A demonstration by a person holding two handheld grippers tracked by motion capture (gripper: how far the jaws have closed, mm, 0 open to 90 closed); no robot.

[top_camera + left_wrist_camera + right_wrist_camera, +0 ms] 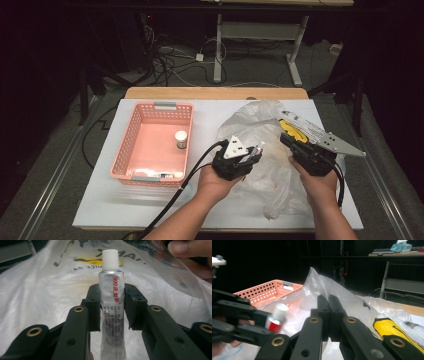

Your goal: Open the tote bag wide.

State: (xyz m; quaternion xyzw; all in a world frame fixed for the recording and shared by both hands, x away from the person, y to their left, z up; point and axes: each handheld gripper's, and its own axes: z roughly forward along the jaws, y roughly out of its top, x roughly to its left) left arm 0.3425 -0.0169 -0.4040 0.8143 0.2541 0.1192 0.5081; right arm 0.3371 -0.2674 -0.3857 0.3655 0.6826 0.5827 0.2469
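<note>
A silver ointment tube (111, 307) with a white screw cap is clamped between the jaws of the left gripper (248, 159), held above the plastic bag (260, 150) at the near middle of the table (100, 200). The jaws are closed on the upper body of the tube, just below the shoulder. The right gripper (328, 312) is pressed shut on a fold of the bag film, which is drawn up into a peak to the right of the tube.

Handling is judged as follows. The tube is light and its thin wall is soft; dents are to be expected under a hard squeeze, and contents could be forced toward the cap. The stiffest hold is judged to lie near the shoulder, where it is taken now. The bag film is limp and slippery, and is best taken at a gathered fold.

Count: one tube, one bag, one pink perforated basket (130, 150) at the left of the table, one small white-capped bottle (181, 139) standing upright inside the basket, two grippers.
</note>
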